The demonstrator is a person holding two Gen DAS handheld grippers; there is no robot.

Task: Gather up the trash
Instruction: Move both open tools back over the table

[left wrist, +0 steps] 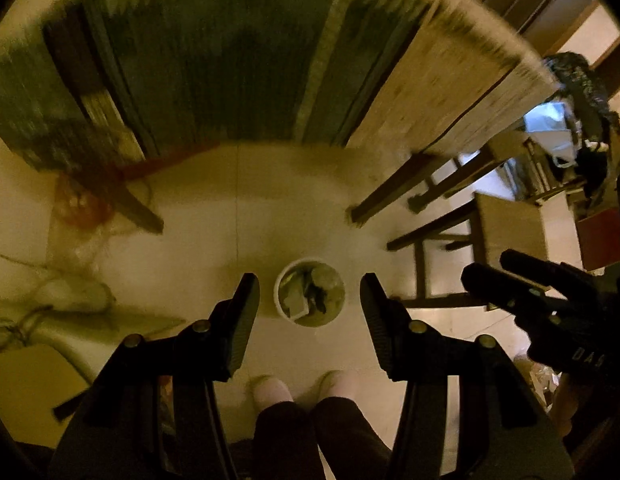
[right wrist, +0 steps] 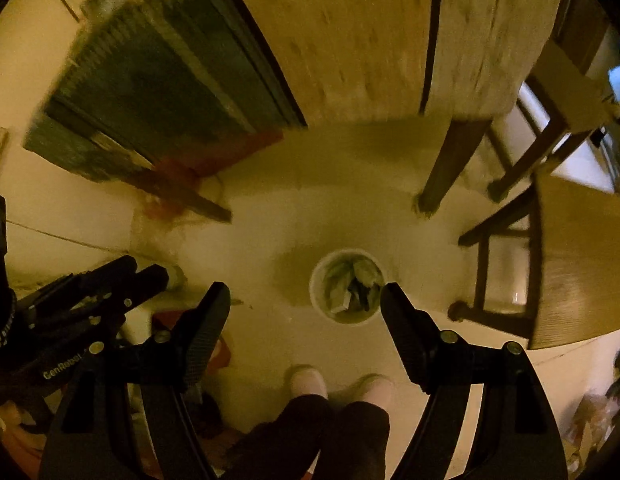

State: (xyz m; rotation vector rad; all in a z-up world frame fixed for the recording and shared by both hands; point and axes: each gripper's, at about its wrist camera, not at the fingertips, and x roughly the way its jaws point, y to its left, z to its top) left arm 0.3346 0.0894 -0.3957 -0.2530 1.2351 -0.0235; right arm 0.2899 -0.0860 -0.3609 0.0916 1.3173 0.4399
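Above floor, near my feet | white bin [left wrist: 310, 294] sitting far below, trash inside | left gripper [left wrist: 309, 322] and right gripper [right wrist: 306, 328] both hanging apart, empty | risk: blurry views hiding leftover trash.

Bare floor [left wrist: 238, 216] around bin [left wrist: 310, 294]; table legs [left wrist: 383, 196] beyond

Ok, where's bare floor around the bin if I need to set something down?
Bare floor lies beyond the trash bin, between the table legs, and between the bin and the person's slippers. Crowded: chair legs to the bin's right, bags and cords at its left.
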